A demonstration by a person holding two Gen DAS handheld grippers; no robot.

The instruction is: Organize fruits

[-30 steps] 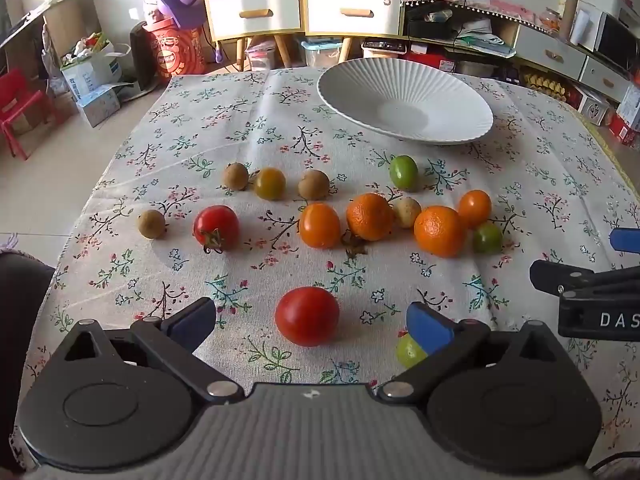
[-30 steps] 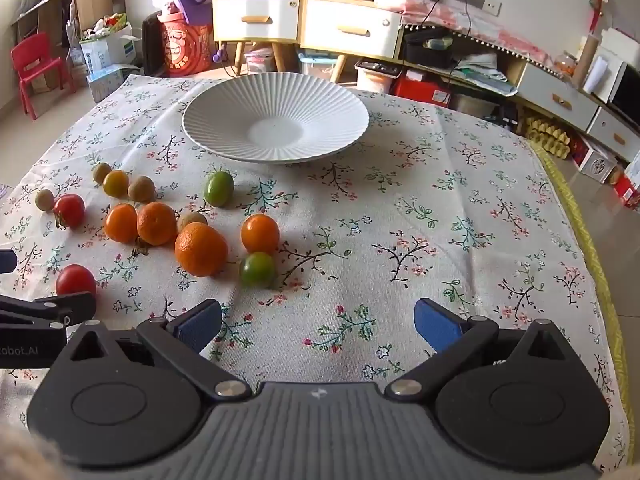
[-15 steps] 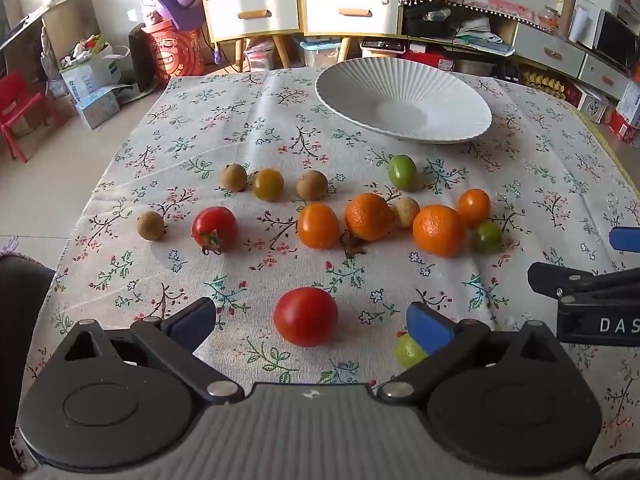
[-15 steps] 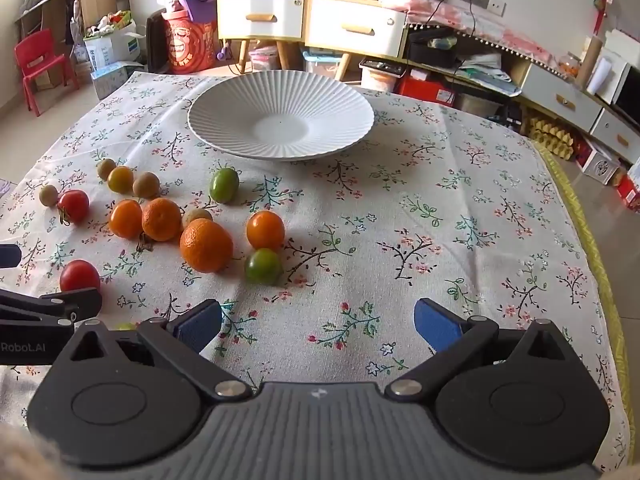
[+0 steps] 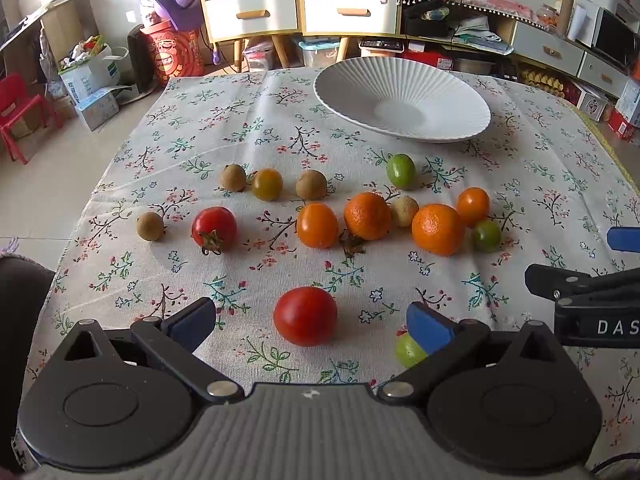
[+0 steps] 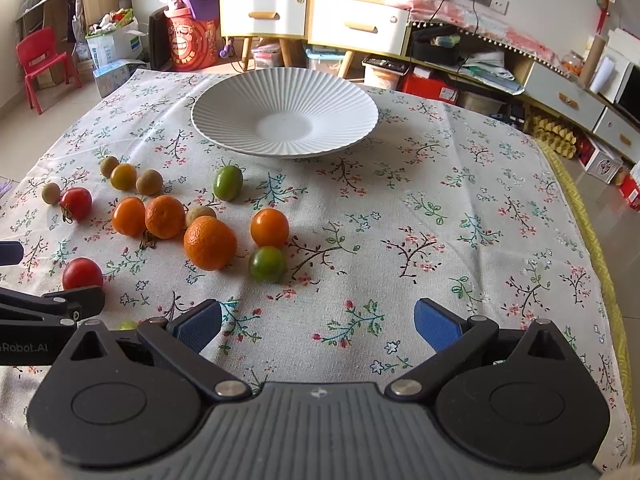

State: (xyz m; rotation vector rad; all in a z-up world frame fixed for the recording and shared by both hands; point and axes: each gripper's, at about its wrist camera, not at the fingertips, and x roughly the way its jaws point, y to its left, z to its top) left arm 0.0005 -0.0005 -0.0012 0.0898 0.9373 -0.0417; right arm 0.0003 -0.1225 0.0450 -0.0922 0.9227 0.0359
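Several small fruits lie on a floral tablecloth: oranges, red tomatoes, green ones and brown longans. A white ribbed plate [image 5: 404, 100] stands empty at the far side, also in the right wrist view [image 6: 284, 118]. My left gripper [image 5: 310, 322] is open, with a red tomato [image 5: 305, 315] between its fingers and a small green fruit [image 5: 408, 350] partly hidden under its right finger. My right gripper [image 6: 318, 326] is open and empty over bare cloth, with a green tomato [image 6: 267, 263] and a large orange [image 6: 209, 243] ahead to its left.
The right gripper's finger [image 5: 580, 284] reaches in from the right in the left wrist view. The left gripper's finger [image 6: 52, 304] shows at the left of the right wrist view. Cabinets and boxes stand beyond the table. The table edge with yellow trim [image 6: 592, 240] runs on the right.
Both grippers have edged slightly forward over the table. The fruits and the plate have not moved.
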